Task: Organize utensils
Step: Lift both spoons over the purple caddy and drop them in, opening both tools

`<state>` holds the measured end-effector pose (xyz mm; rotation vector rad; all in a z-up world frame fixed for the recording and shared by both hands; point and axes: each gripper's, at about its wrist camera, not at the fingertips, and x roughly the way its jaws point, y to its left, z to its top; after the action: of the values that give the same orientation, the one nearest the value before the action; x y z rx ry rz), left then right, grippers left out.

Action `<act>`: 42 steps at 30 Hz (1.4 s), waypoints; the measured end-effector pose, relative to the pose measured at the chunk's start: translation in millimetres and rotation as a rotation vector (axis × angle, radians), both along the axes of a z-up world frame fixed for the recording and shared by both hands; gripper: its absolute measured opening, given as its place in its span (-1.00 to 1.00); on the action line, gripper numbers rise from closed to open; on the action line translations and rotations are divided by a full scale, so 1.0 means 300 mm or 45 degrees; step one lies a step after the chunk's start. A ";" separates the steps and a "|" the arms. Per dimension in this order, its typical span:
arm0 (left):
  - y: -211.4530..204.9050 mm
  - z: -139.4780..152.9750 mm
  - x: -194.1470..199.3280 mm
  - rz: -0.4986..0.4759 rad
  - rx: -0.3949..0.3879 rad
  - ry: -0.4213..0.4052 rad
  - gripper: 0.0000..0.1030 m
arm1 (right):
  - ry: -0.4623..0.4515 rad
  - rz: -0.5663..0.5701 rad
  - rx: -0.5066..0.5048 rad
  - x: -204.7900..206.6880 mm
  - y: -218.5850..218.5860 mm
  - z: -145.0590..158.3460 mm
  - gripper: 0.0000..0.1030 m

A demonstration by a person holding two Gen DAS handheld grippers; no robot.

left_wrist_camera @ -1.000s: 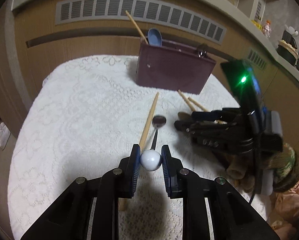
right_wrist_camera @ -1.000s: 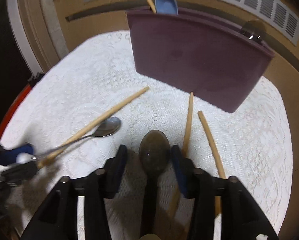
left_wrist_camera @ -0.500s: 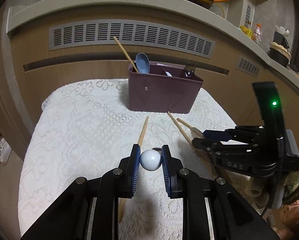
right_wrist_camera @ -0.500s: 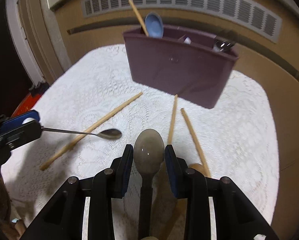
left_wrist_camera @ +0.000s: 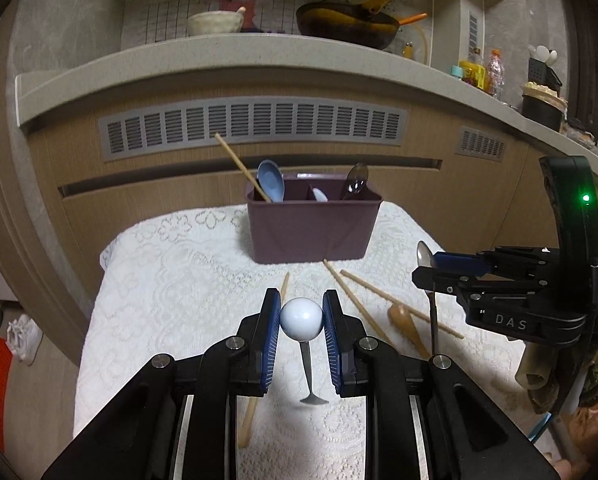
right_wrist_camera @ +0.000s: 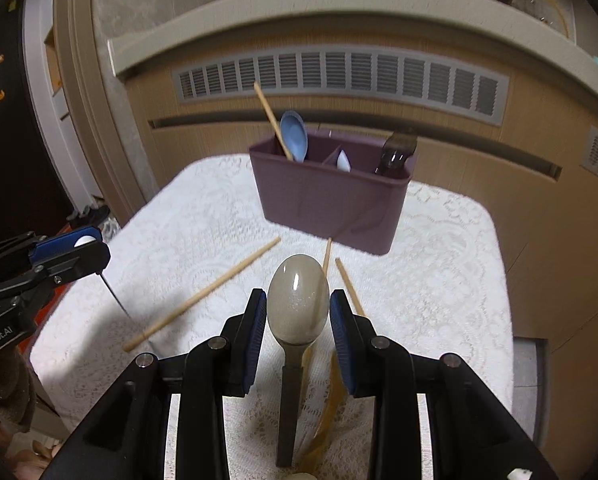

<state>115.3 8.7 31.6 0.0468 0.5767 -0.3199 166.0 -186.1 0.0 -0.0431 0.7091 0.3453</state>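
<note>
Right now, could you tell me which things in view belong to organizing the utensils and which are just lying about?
Belong to the job:
- purple caddy
- ball-handled spoon in the left gripper
- grey spoon in the right gripper
- loose chopsticks on the lace cloth
- wooden spoon

Lying about:
- frying pan on the counter
- bowl
- bottles

You cannot see how far the utensils reach down inside the purple caddy point(left_wrist_camera: 314, 229): its front wall hides the lower part of the chopstick point(left_wrist_camera: 241, 169), the blue spoon point(left_wrist_camera: 271, 180) and the metal spoon point(left_wrist_camera: 356, 178). In your right wrist view that metal spoon point(right_wrist_camera: 397, 152) is a dark smear, and the counter edge point(right_wrist_camera: 339, 12) blurs too. The handle of the grey spoon point(right_wrist_camera: 298, 300) runs behind your right gripper's body. The wooden spoon point(left_wrist_camera: 406, 325) is partly covered by your right gripper's fingers.
</note>
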 end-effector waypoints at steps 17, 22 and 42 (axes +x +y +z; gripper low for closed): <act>-0.042 0.533 0.244 -0.039 -0.031 -0.346 -0.57 | -0.462 -0.070 0.025 0.043 -0.068 0.512 -0.41; -0.067 0.599 0.386 -0.049 -0.054 -0.363 -0.57 | -0.569 -0.148 0.017 0.152 -0.102 0.648 -0.41; -0.178 0.106 0.847 -0.071 -0.037 0.095 -0.53 | -0.215 -0.181 0.028 0.599 -0.078 0.230 -0.41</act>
<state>369.4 -44.8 63.3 0.0228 0.6457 -0.3858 345.7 -209.6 68.9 -0.0008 0.5380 0.2104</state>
